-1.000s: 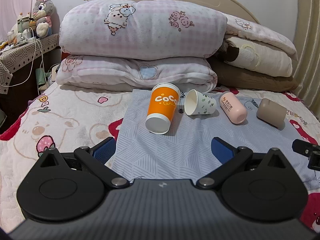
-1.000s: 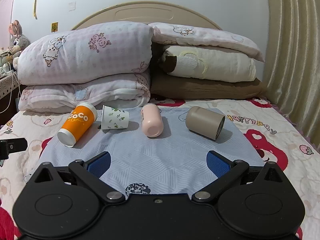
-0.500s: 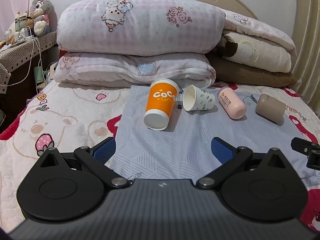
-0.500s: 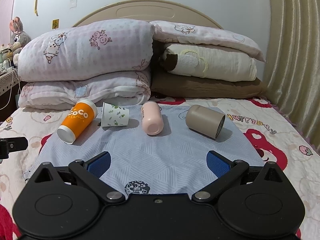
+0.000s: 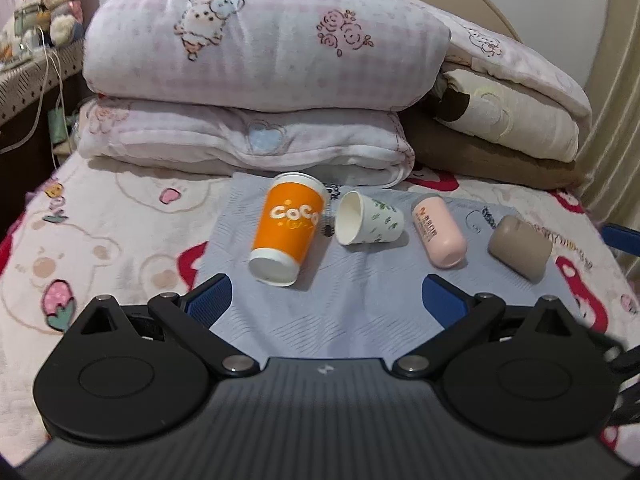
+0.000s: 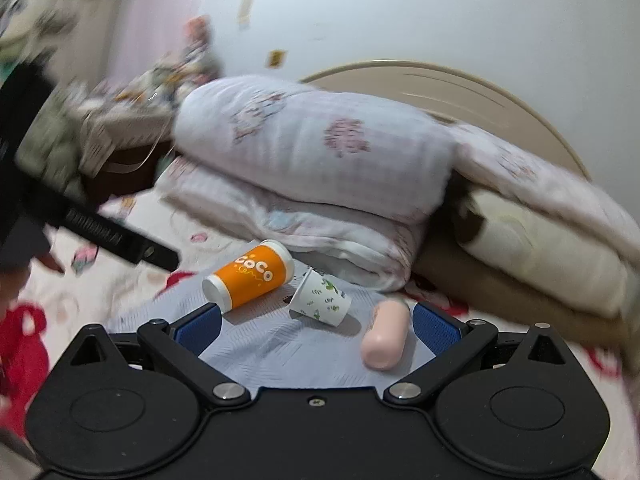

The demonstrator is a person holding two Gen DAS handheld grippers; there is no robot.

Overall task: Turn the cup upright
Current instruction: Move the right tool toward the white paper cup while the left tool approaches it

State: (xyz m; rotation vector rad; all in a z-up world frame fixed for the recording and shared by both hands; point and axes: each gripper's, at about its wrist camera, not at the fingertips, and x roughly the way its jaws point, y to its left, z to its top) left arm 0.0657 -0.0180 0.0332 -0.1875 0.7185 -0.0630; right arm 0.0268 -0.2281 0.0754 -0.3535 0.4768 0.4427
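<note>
Four cups lie on their sides in a row on a grey cloth (image 5: 360, 312) spread over the bed (image 5: 100, 240): an orange "CoCo" cup (image 5: 289, 227), a small leaf-print paper cup (image 5: 368, 224), a pink cup (image 5: 439, 236) and a tan cup (image 5: 519, 246). The left gripper (image 5: 326, 300) and right gripper (image 6: 316, 322) both hover with jaws spread wide, holding nothing.

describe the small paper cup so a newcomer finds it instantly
On the bed, a grey-blue cloth lies in front of the stacked pillows, with four containers lying on their sides in a row. The small paper cup is second from the left, between the orange cup and the pink bottle. Only it is white with green leaf prints.
</note>
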